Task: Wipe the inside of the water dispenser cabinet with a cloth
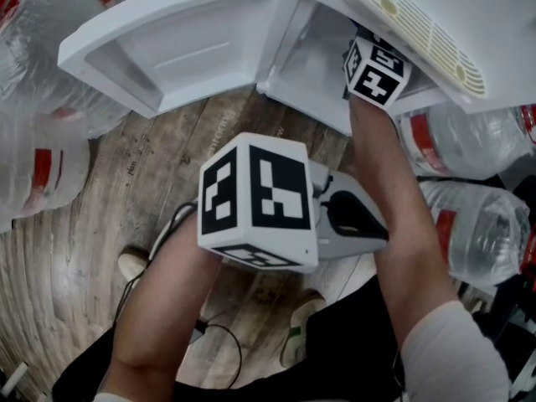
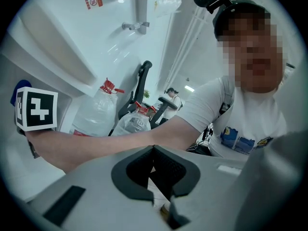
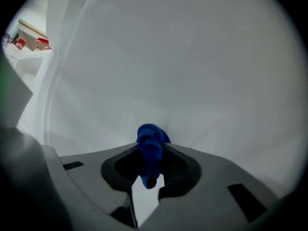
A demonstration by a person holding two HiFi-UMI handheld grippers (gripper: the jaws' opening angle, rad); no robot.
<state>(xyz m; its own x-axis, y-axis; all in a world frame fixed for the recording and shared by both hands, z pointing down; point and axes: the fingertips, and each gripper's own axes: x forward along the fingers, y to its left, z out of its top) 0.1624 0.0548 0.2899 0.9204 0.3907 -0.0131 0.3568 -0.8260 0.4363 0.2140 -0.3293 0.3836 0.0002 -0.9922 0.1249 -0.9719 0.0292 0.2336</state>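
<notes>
The white water dispenser cabinet (image 1: 311, 67) stands open at the top of the head view, its door (image 1: 180, 44) swung out to the left. My right gripper reaches into it; only its marker cube (image 1: 377, 69) shows there. In the right gripper view the right gripper (image 3: 152, 146) is shut on a bunched blue cloth (image 3: 151, 154), close to the cabinet's white inner wall (image 3: 183, 71). My left gripper (image 1: 352, 218) hangs back over the floor, outside the cabinet. Its jaws (image 2: 153, 150) are shut with nothing between them.
Large water bottles crowd both sides: at the left (image 1: 38, 170) and at the right (image 1: 477, 229). The dispenser's vented white panel (image 1: 419, 23) overhangs the right arm. A wooden floor (image 1: 92, 224), cables and the person's shoes lie below.
</notes>
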